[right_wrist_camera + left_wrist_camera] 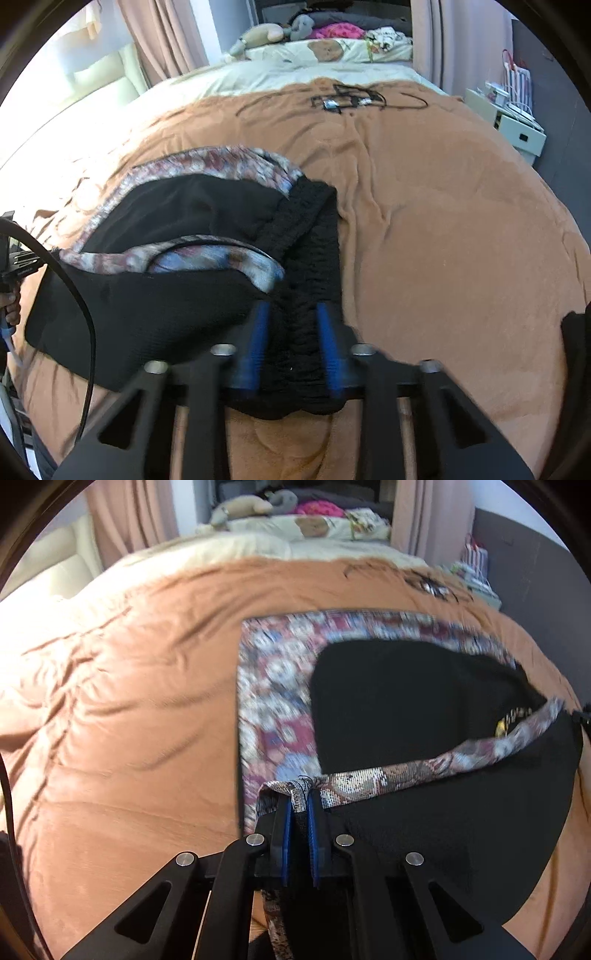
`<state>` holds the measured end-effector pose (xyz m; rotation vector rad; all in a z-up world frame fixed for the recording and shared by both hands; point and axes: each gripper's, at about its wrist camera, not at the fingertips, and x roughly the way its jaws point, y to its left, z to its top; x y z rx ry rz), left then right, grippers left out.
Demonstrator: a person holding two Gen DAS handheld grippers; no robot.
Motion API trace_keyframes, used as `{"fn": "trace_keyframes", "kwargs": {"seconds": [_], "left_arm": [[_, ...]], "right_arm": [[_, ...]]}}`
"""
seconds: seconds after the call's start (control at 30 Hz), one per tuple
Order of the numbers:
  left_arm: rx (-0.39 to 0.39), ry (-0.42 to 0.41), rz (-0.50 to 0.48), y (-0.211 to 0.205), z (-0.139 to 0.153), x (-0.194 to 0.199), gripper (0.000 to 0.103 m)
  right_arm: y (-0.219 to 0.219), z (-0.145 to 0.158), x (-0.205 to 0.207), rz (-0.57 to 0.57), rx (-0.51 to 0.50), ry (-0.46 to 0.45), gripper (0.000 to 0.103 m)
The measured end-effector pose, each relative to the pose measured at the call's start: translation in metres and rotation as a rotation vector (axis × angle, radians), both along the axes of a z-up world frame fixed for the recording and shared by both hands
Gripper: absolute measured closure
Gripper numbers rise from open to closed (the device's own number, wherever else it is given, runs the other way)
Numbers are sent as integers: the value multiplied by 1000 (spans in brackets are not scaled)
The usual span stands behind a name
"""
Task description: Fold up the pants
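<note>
The pants (280, 686) are patterned in red, blue and grey, with a black lining (406, 701) showing, and lie on an orange blanket. My left gripper (300, 805) is shut on the patterned hem edge (369, 781) and holds it lifted over the black fabric. In the right wrist view the pants (221, 162) lie bunched to the left, and their black ruched waistband (314, 240) runs toward me. My right gripper (291, 314) has its blue fingers (260, 332) apart with the waistband lying between them.
The orange blanket (443, 240) covers the bed. Black cables and a small device (343, 99) lie on it at the far end. Pillows and stuffed toys (295, 33) sit at the headboard. A white cabinet (513, 125) stands at the right.
</note>
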<state>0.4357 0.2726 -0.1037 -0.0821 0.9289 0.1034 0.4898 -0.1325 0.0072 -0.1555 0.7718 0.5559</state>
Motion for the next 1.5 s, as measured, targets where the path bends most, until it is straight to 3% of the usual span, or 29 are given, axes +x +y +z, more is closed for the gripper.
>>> {"fn": "trace_keyframes", "kwargs": {"seconds": [0.23,0.3,0.37,0.43,0.6,0.63,0.67,0.77,1.1,1.3,1.5], "left_arm": [[5,-52,41,15,30,2,95],[11,-50,36,13,30,3,95],[21,-47,31,11,29,4,95],[25,-45,30,10,27,5,95],[22,-35,31,11,23,4,95],[23,-35,30,11,23,3,95],[24,-35,30,11,23,3,95],[26,-45,35,11,26,2,95],[88,-98,70,15,50,19,95],[103,-124,120,27,66,59,95],[114,-91,178,45,57,109,95]], "right_arm": [[1,15,0,-3,18,3,97],[3,13,2,2,8,13,84],[4,8,6,4,6,24,31],[4,4,10,4,17,28,24],[9,-10,28,28,29,117,26],[12,-14,31,48,22,132,39],[15,-17,34,63,14,146,59],[18,-18,36,72,-11,135,66],[19,28,20,39,33,-27,69],[35,34,37,-2,47,-55,69],[62,37,68,-20,39,-72,69]]}}
